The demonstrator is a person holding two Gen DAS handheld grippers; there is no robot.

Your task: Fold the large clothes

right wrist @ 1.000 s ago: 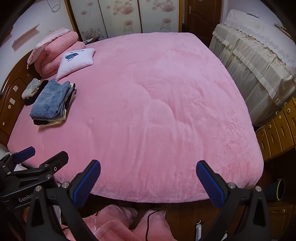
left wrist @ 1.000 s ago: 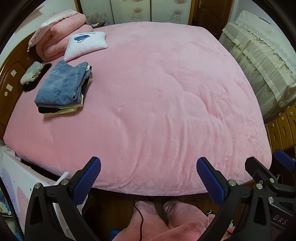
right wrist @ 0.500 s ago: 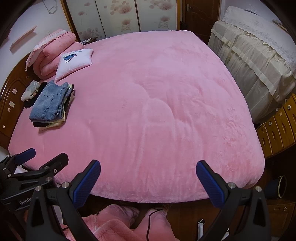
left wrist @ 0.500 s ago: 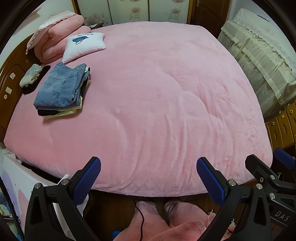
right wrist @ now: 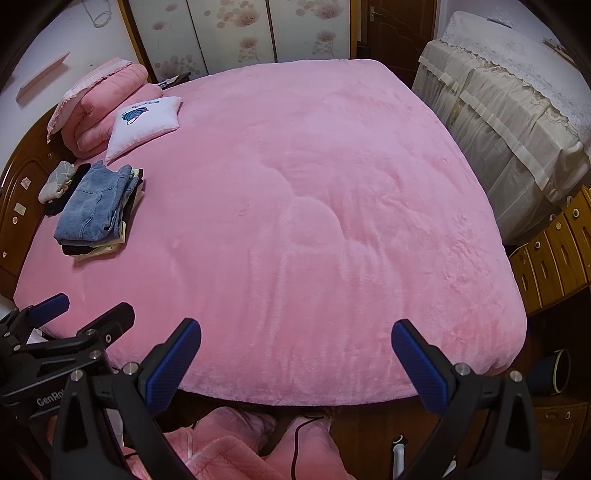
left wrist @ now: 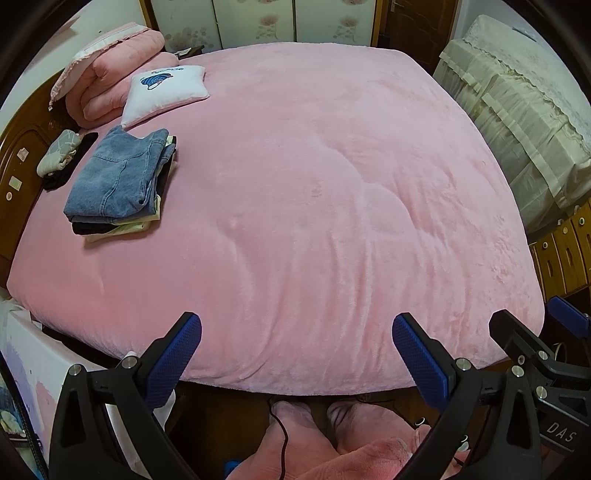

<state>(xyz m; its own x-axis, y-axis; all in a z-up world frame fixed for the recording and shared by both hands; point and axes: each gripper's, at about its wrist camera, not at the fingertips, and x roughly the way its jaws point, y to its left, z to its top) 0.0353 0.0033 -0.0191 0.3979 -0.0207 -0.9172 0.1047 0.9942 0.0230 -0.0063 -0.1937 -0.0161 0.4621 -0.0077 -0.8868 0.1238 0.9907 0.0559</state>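
Both jaws stand wide apart and hold nothing: my left gripper [left wrist: 296, 345] and my right gripper [right wrist: 296, 345] hang side by side off the foot edge of the bed, above the fluffy pink plush bedspread [left wrist: 332, 192], touching no cloth. Change over the last second is small: I pull both back and up a bit, so the bed sits lower and smaller in each view and more of the flowered wardrobe doors [right wrist: 236, 33] shows at the top. Nothing on the bed moves. The folded stack of clothes topped by blue denim jeans [left wrist: 118, 177] lies flat near the headboard on the left side, just beside the white embroidered cushion [left wrist: 166, 92] and the rolled pink quilt [left wrist: 114, 74], well apart from both grippers. No large unfolded garment lies spread on the bedspread in either view. My read: the stack looks finished and I am backing off, either done or between garments; next piece, if any, is out of view.
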